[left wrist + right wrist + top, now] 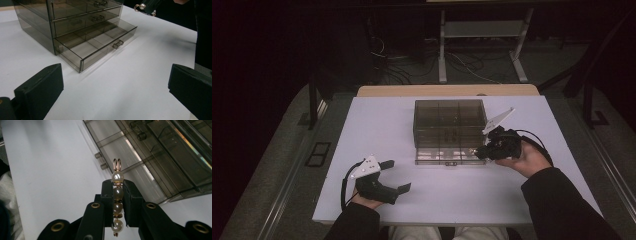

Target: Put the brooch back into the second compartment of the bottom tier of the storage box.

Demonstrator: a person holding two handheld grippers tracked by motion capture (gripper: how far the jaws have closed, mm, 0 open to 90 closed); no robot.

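Item: gold-wire pearl hair clip (117,195) pinched in right gripper (117,187) jaws above smoky clear-plastic drawer box's (449,125) open bottom drawer (96,47); left gripper (112,87) jaws wide, empty; risk: thin clip slips, misses compartment.

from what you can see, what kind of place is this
Probably a lab or workshop set up for recording, not a home: a plain white table in a dark room, loose cables on the floor, metal stand legs behind it.
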